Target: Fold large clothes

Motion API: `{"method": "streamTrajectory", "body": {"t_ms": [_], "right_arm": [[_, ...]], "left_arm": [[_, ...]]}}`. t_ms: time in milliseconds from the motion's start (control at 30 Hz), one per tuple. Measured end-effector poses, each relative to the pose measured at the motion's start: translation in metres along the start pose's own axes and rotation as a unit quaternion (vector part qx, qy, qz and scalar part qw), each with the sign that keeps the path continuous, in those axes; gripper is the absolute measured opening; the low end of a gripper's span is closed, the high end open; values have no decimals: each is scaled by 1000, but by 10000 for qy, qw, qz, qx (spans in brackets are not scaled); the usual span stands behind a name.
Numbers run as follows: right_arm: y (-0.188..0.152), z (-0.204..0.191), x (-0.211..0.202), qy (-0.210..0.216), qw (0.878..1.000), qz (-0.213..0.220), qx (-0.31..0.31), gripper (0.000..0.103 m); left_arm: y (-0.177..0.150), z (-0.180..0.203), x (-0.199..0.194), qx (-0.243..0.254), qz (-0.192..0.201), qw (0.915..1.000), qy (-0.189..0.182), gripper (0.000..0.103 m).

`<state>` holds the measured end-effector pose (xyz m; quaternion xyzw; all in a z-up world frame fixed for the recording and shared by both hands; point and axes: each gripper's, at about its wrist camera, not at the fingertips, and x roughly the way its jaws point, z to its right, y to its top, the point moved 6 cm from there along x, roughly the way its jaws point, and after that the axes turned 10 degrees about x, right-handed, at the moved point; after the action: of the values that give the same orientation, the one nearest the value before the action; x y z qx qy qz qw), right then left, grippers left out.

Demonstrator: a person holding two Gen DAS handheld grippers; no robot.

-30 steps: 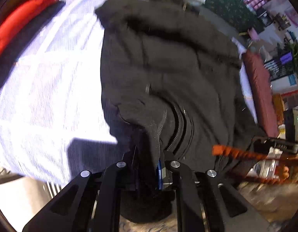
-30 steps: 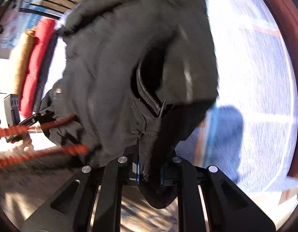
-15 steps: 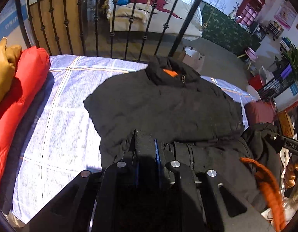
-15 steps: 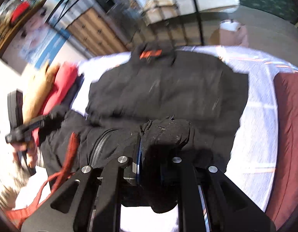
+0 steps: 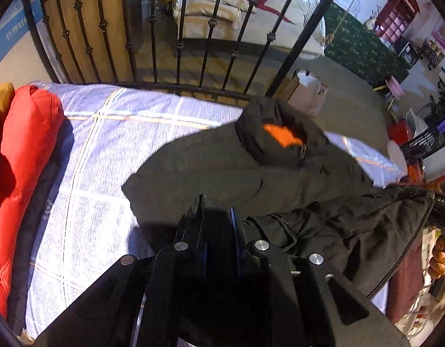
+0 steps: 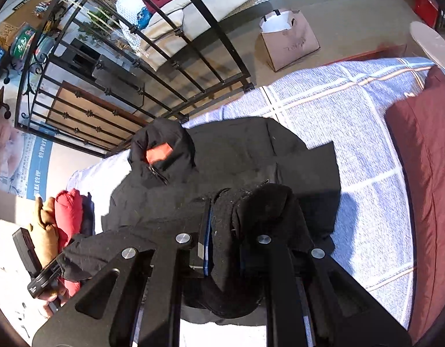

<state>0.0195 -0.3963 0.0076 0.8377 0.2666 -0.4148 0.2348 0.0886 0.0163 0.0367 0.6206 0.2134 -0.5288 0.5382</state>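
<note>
A large black jacket (image 5: 236, 173) with an orange collar lining (image 5: 280, 136) lies on the bed's blue checked sheet (image 5: 112, 144); it also shows in the right wrist view (image 6: 251, 156). My left gripper (image 5: 218, 219) is shut on the jacket's bottom hem and holds it raised above the bed. My right gripper (image 6: 225, 231) is shut on the hem's other end, where the fabric bunches over the fingers. The hem (image 5: 352, 231) hangs stretched between the two grippers. The fabric hides the fingertips.
Red and mustard folded garments (image 5: 22, 156) lie at the bed's left side. A dark red pillow (image 6: 424, 188) lies along the right side. A black iron bed rail (image 5: 164, 43) stands at the far end, with a paper bag (image 6: 289, 40) on the floor beyond.
Both grippers have lifted the jacket's hem up and back from the bed. The views have swung from close on the fabric to looking down over the whole jacket.
</note>
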Motion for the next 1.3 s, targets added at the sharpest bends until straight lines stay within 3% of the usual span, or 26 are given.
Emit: {"method": "streamTrajectory", "body": {"t_ms": [167, 333, 400, 433, 467, 633, 700, 767, 800, 833, 867, 933, 967, 1000, 1033, 1133, 1233, 1300], "right_arm": [[34, -7, -3, 468, 9973, 55, 564, 14], [61, -16, 17, 323, 9961, -126, 816, 21], [65, -4, 33, 389, 9890, -369, 1380, 25], [65, 4, 39, 471, 9843, -446, 1640, 28], [66, 8, 43, 530, 9820, -486, 1749, 29], [69, 20, 48, 858, 9786, -742, 1719, 32], [75, 24, 45, 1165, 9702, -803, 1967, 42], [82, 30, 38, 1579, 9516, -807, 2510, 57], [88, 35, 29, 1696, 9425, -596, 2816, 65], [94, 35, 23, 1601, 9458, -397, 2797, 68], [98, 32, 17, 1403, 9556, -232, 2581, 68], [104, 1, 7, 700, 9901, 21, 1215, 68], [101, -14, 6, 513, 9965, 37, 656, 68], [90, -43, 8, 298, 9991, -8, -301, 68], [81, -60, 10, 223, 9964, -80, -808, 68], [33, -122, 33, -5, 9667, -467, -2518, 68], [-16, -167, 63, 174, 9352, -938, -3409, 68], [-42, -189, 82, 279, 9218, -1179, -3682, 68]], "left_arm": [[33, -19, 3, -169, 130, 9998, -18, 13], [48, -17, 28, -8, -206, 9992, 329, 22], [48, -24, 32, -113, -144, 9992, 344, 38], [48, -32, 31, -181, -60, 9989, 440, 58], [49, -44, 27, -292, 85, 9980, 561, 68], [47, -107, 7, -1016, 237, 9923, 665, 68], [42, -122, -3, -1161, 292, 9903, 703, 68], [32, -127, -8, -1214, 292, 9899, 665, 68], [27, -125, -8, -1189, 264, 9905, 638, 68], [21, -122, -8, -1136, 227, 9913, 620, 68], [14, -115, -7, -1027, 174, 9926, 620, 68], [-1, -97, -3, -785, 68, 9947, 665, 68], [-8, -88, 0, -700, 30, 9953, 662, 68], [-15, -78, 3, -622, -14, 9961, 632, 68], [-23, -66, 4, -554, -57, 9966, 602, 68], [-45, -30, 9, -399, -172, 9982, 412, 68], [-63, -5, 10, -270, -262, 9989, 277, 68], [-73, 7, 8, -132, -317, 9991, 251, 68]]}}
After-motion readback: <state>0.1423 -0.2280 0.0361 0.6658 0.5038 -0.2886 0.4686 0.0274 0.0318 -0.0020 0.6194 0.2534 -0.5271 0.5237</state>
